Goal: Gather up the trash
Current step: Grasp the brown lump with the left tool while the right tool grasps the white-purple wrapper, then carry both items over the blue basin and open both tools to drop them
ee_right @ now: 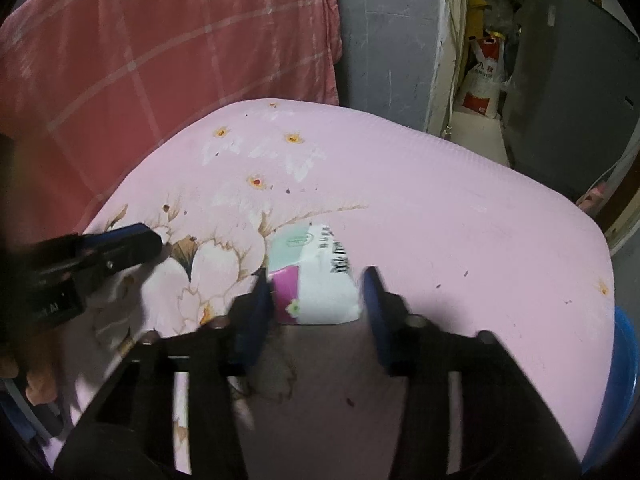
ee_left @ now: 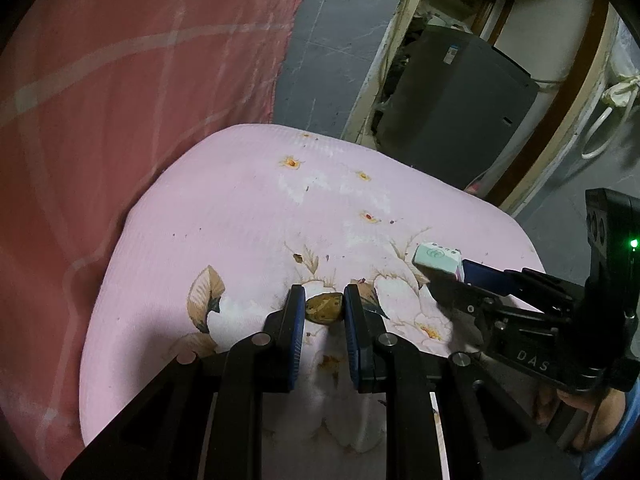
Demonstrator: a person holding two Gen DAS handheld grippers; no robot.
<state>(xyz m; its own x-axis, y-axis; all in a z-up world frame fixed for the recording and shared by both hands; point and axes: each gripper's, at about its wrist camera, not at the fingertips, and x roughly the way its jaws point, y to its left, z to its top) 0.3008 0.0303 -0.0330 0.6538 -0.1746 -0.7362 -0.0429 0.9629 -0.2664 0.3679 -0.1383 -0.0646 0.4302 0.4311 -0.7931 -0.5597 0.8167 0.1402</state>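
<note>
A small brown-yellow scrap (ee_left: pixel 323 309) lies on the pink flowered table cover (ee_left: pixel 240 208). My left gripper (ee_left: pixel 324 300) is shut on it, the blue pads touching both its sides. A white, green and magenta tissue pack (ee_right: pixel 316 280) lies on the same cover (ee_right: pixel 440 208). My right gripper (ee_right: pixel 316 280) is open around the pack; its left pad touches the pack and the right pad stands apart from it. The pack (ee_left: pixel 438 258) and the right gripper (ee_left: pixel 456 280) also show at the right of the left wrist view. The left gripper (ee_right: pixel 148 240) shows at the left of the right wrist view.
A red checked cloth (ee_left: pixel 120 100) hangs behind the table on the left. The grey floor (ee_left: pixel 332 40) lies beyond. A dark grey appliance (ee_left: pixel 452 104) and a doorway with a red-and-white sack (ee_right: pixel 484 80) are at the back right. A blue rim (ee_right: pixel 624 360) shows under the table's right edge.
</note>
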